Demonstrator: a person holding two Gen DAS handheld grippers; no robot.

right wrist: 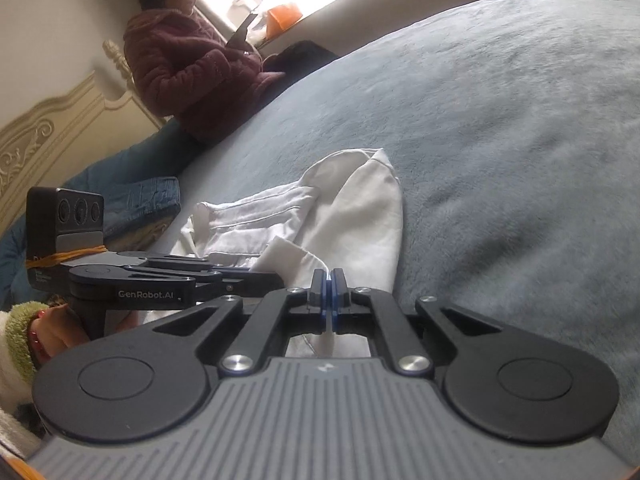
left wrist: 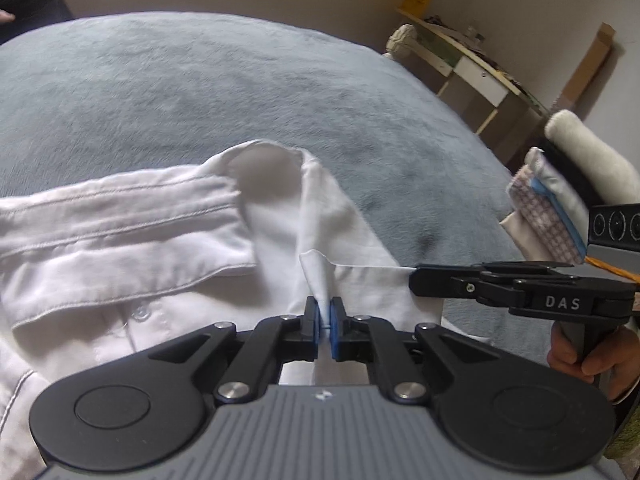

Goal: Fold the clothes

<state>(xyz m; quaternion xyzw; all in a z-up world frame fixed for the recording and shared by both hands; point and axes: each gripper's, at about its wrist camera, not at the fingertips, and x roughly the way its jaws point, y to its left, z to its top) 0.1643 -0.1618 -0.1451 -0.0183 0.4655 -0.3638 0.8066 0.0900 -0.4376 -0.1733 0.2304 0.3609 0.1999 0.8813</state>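
A white shirt lies crumpled on a grey-blue bedspread, its collar and button placket to the left. My left gripper is shut on a pinched ridge of the white cloth near the shirt's edge. In the right wrist view the same shirt spreads ahead, and my right gripper is shut on a thin fold of its hem. Each gripper shows in the other's view: the right gripper at the shirt's right edge, the left one low on the left.
A person in a maroon jacket sits at the bed's far side, beside a cream headboard. Folded jeans lie on the bed. Folded cloths rest at the right edge, near a desk.
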